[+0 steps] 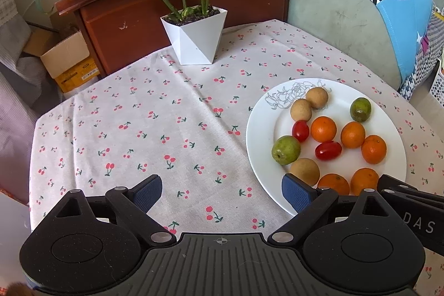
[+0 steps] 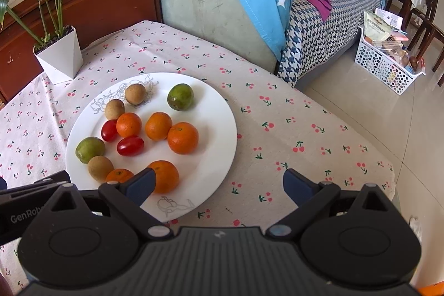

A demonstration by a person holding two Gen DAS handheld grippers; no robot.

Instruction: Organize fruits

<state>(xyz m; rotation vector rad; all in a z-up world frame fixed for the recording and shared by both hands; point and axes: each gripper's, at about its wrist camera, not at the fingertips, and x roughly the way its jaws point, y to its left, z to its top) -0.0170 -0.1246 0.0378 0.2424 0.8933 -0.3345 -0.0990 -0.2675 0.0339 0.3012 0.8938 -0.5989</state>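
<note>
12 small fruits sit on a white plate (image 2: 219, 113) on the cherry-print table (image 1: 166, 113); 1 oval cherry tomato (image 2: 130, 145) lies crosswise. Left gripper (image 1: 222, 192) and right gripper (image 2: 219, 185) hover wide, empty.

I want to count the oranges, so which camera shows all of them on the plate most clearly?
The right wrist view: all five oranges lie in sight on the plate, with only the nearest two partly covered. In the left wrist view the nearest two oranges sit half hidden behind the gripper fingers.
</note>
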